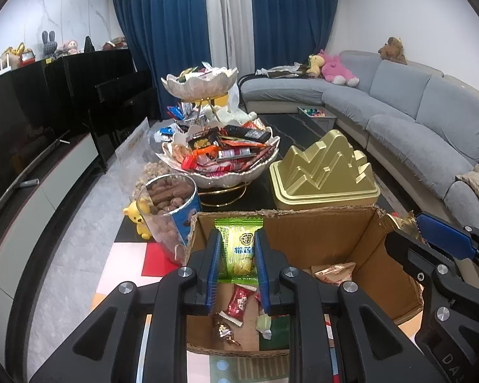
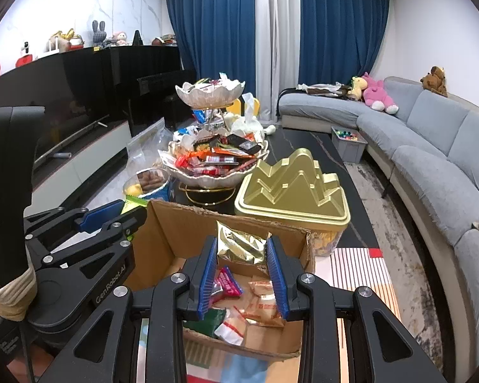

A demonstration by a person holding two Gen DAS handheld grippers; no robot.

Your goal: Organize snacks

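**Both fingers loaded above the snack box**

Blue-padded fingers (image 1: 216, 265) of the left gripper (image 1: 238, 266) were clamped on a green-and-yellow snack packet (image 1: 239, 249), held upright between them. On the right gripper (image 2: 243, 271), the fingers (image 2: 207, 274) were likewise closed on a crinkled gold foil packet (image 2: 241, 245). Each tool appeared in the other's view, side by side and apart, both tilted downward over the same open cardboard box (image 1: 319, 233).

Below the held packets, the box floor already carried loose sweets: a small red wrapper (image 1: 239, 300), a brown twisted candy (image 1: 225, 332), orange-and-white packets (image 2: 265, 306) and a pink one (image 2: 228, 282). Beyond the box's far wall, on the dark table (image 2: 306, 146), stood a gold mountain-shaped tin (image 1: 325, 172), a tub of brown biscuit sticks (image 1: 169, 201), and a two-tier shell-shaped stand (image 1: 220, 156) heaped with snacks.

Judging by this, the step in hand was carrying or sorting a packet in each gripper; whether they were going into the box or coming out of it could not be told. If going in, the next move would call for lowering each packet inside the walls before parting the fingers, keeping the two tools clear of each other and of the torn rim.
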